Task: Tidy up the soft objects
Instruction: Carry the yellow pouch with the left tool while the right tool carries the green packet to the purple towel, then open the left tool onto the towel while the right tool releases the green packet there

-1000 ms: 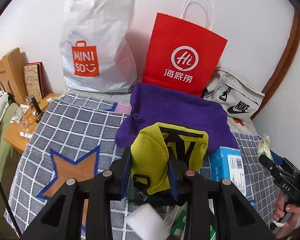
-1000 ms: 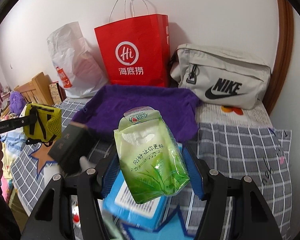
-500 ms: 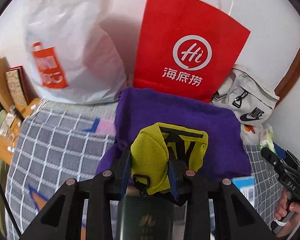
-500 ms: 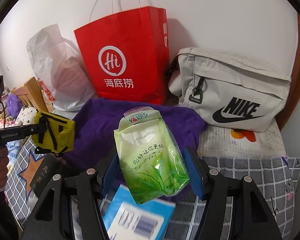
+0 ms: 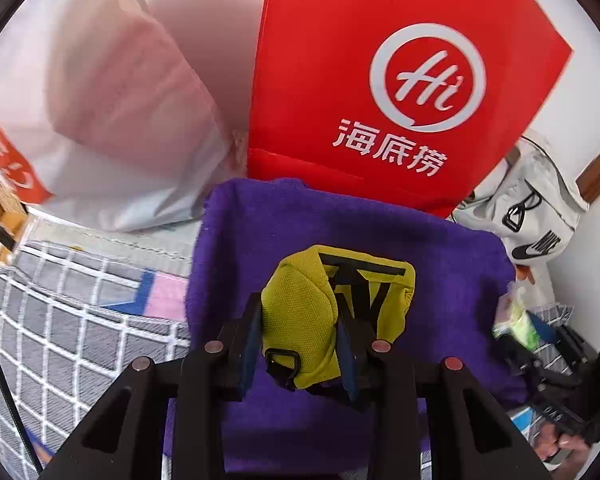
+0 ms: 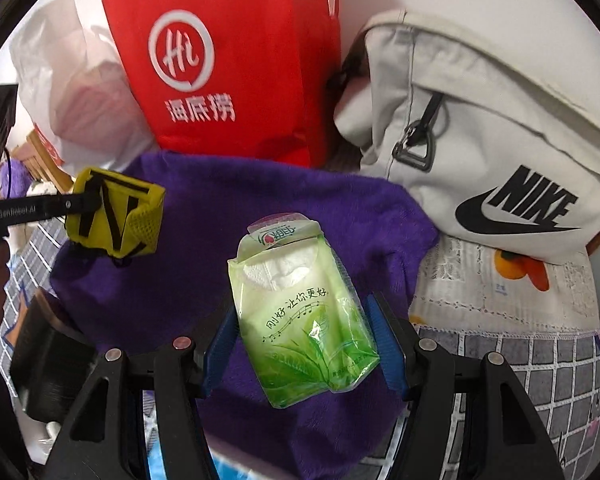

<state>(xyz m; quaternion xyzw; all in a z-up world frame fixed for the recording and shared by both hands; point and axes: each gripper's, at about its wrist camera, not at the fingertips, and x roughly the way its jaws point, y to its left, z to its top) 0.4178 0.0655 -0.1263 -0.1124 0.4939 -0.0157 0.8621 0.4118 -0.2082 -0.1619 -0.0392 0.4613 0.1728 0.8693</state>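
- Over the purple towel (image 5: 292,232) at the back of the bed, near the wall: both grippers loaded and held above it.
- Left gripper (image 5: 298,340) clenched on the yellow mesh pouch (image 5: 300,312); pouch is off the surface, also seen from the right wrist view (image 6: 116,220), hanging over the towel's left part.
- Right gripper (image 6: 304,344) clamped on the green tissue pack (image 6: 300,320), upright between the blue pads, above the towel's middle.
- Step in hand, my read: set both soft items down on the towel. Whether they go on it or into a bag behind, cannot tell.
- To do it well: lower until the item touches the pile, then release; dropping from height lets the pack tip or roll off the towel edge. Keep the two grippers well apart so they don't collide over the towel.
- Place the pouch left, the pack right, clear of the red paper bag (image 5: 380,80) and grey Nike bag (image 6: 500,140) standing right behind the towel.
- Materials: pouch is coarse mesh fabric with black straps and a black ring, squashes under the pads; pack is glossy film, slippery, soft tissue inside, slightly crumpled.
- Towel is thick plush, rumpled, lying on the grey checked bedsheet (image 5: 60,340); white plastic bag (image 5: 120,100) is thin, crinkly, at the back left.
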